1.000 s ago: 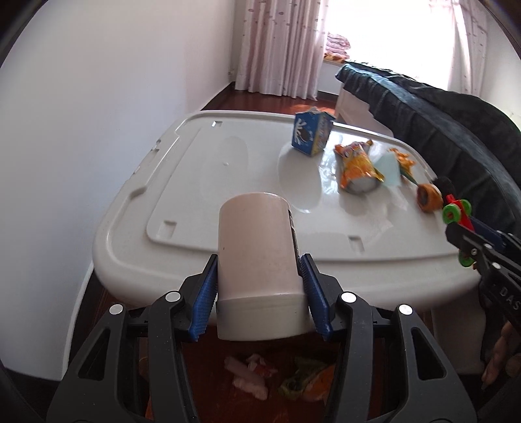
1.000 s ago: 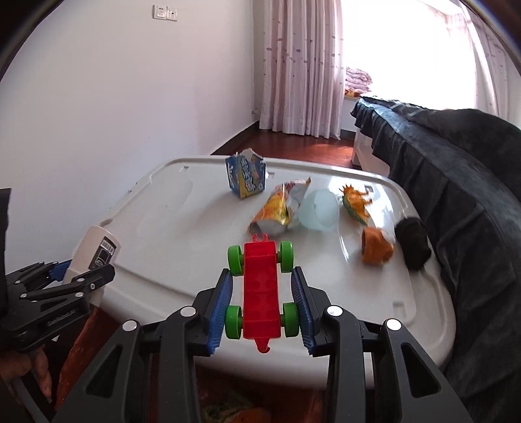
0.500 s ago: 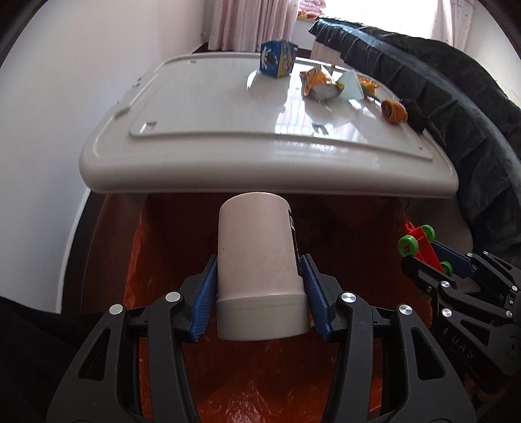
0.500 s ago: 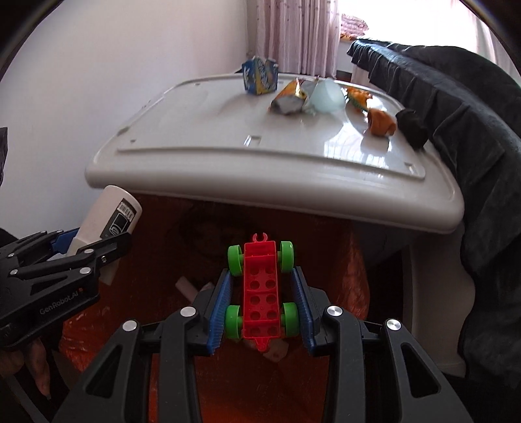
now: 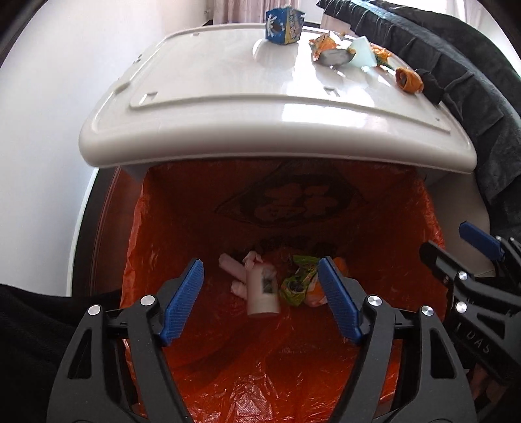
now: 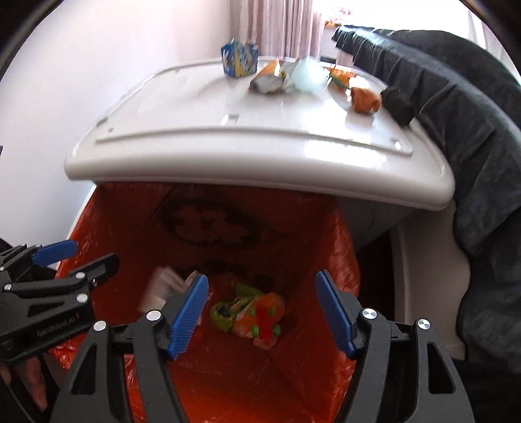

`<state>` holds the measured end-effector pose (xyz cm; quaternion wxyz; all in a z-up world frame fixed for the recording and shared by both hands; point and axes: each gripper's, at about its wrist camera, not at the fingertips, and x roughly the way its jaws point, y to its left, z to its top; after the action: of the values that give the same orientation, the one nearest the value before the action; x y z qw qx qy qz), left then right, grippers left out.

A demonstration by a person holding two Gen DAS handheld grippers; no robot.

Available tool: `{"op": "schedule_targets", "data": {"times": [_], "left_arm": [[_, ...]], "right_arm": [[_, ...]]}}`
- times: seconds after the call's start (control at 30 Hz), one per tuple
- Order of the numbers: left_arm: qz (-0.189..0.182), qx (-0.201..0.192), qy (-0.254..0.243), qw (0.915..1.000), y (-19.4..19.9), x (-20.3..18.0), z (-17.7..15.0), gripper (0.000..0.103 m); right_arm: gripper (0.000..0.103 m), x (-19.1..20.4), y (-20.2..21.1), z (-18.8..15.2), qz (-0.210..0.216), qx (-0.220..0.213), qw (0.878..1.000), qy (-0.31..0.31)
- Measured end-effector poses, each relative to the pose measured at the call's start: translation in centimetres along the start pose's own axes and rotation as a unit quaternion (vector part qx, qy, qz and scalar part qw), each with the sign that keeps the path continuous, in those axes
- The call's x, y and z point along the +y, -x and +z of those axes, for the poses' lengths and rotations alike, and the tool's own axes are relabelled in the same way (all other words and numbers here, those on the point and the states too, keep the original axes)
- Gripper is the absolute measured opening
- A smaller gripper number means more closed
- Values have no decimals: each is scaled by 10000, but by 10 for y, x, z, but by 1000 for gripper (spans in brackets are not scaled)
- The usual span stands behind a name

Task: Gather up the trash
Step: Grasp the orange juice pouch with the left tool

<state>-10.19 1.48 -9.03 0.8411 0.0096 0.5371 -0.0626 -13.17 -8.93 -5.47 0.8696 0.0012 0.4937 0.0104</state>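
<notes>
Both grippers hang open over a bin lined with an orange bag (image 5: pixel 202 208). My left gripper (image 5: pixel 260 293) is open and empty; the white cylindrical bottle (image 5: pixel 262 291) lies below it in the bag among wrappers. My right gripper (image 6: pixel 262 310) is open and empty; the red toy car with green wheels (image 6: pixel 265 328) lies below it in the bag (image 6: pixel 325 247) on a green and orange wrapper. On the white table (image 5: pixel 208 84) remain a blue carton (image 5: pixel 284 21), an orange snack bag (image 5: pixel 329 52) and an orange lump (image 5: pixel 408 79).
The white table top (image 6: pixel 195 107) overhangs the bin's far side. A dark blanket (image 6: pixel 456 107) covers the sofa on the right. A white wall stands on the left. Each gripper shows at the edge of the other's view.
Both grippers have opened. The white bottle has dropped from the left gripper and the red toy car from the right gripper into the orange bag. Both grippers tilted further down over the bin.
</notes>
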Motion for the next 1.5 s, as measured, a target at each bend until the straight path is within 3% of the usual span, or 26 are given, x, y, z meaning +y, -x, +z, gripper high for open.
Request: {"op": "schedule_targets", "data": {"times": [0.2,0.33,0.43,0.53,0.63,0.93,1.17,1.3,1.5], "left_arm": [[-346,-670,183,9970,24,4,30,71],[-480,-1196,68,9916,35,-7,71,71],[-573,-1375,48,9888,34,-17,102,72],[-605,-1472,-13,9872,27,-28,131,81],[-616,-1598,-81,9852,17,-40,163,83],[-575,-1232,-103,9907,-56,-62,241,87],[-583,-1087,44,9923,-99,-71,271,87],[-423,-1237,5,9914,-109,-77,284,87],[-245,-1102,-86,9936,-132,-82,298,83]], "right_arm": [[70,-20,21,34,-88,-552,9982,-225],[70,-35,35,64,-217,-974,9945,-326],[71,-46,43,84,-337,-1252,9907,-407],[78,-59,50,102,-457,-1490,9865,-492],[87,-71,54,118,-499,-1675,9825,-644],[94,-89,40,148,-562,-1923,9767,-766],[94,-99,24,147,-548,-1798,9782,-880],[94,-99,22,147,-402,-1739,9795,-932],[94,-82,35,146,-496,-1992,9771,-570]]}}
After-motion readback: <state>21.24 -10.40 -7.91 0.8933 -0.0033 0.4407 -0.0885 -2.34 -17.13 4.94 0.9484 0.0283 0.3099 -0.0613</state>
